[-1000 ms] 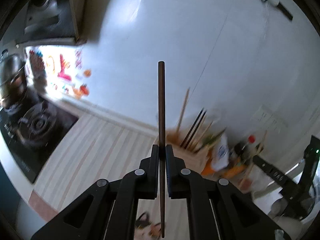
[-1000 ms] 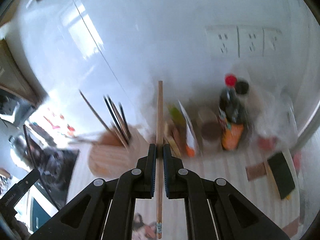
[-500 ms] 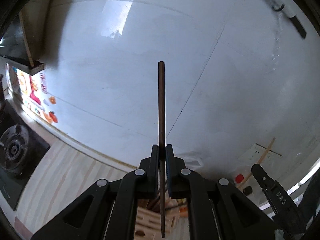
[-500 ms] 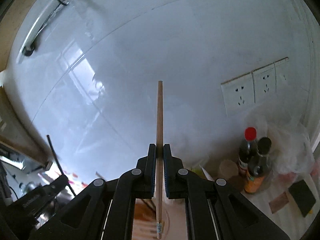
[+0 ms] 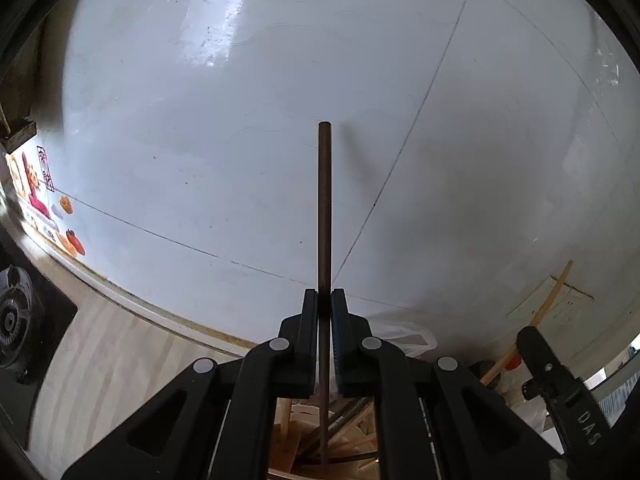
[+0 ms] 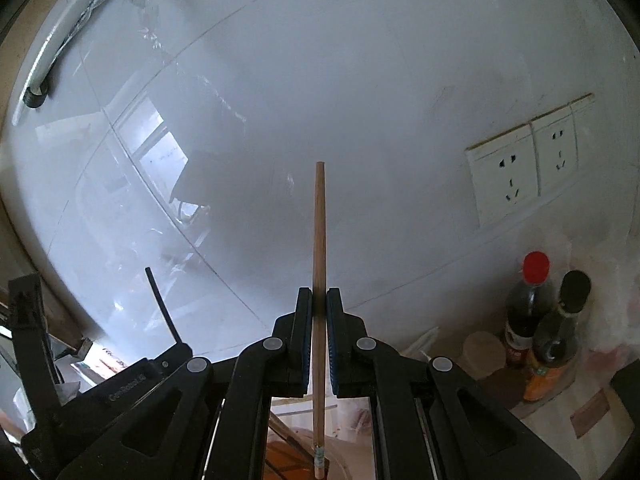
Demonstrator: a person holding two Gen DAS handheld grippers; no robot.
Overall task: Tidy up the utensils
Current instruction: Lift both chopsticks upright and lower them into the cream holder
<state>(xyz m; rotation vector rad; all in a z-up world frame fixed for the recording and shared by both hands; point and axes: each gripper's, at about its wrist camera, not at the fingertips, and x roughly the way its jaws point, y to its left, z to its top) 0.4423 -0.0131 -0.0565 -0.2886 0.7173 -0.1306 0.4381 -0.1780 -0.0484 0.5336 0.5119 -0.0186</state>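
Note:
My left gripper is shut on a dark brown chopstick that stands up in front of the white tiled wall. Its lower end hangs over a wooden utensil holder seen between the gripper's arms, with several chopsticks in it. My right gripper is shut on a light wooden chopstick, also held upright. The right gripper with its light chopstick shows at the lower right of the left wrist view; the left gripper shows at the lower left of the right wrist view.
A gas stove sits at the far left on the striped worktop. Two sauce bottles and a plastic bag stand by the wall at right, under wall sockets. A white pipe runs up the wall.
Both grippers have moved closer to the wall and over the utensil holder, which has slid from ahead to beneath the fingers. Each keeps its chopstick. The stove has slipped to the left edge.

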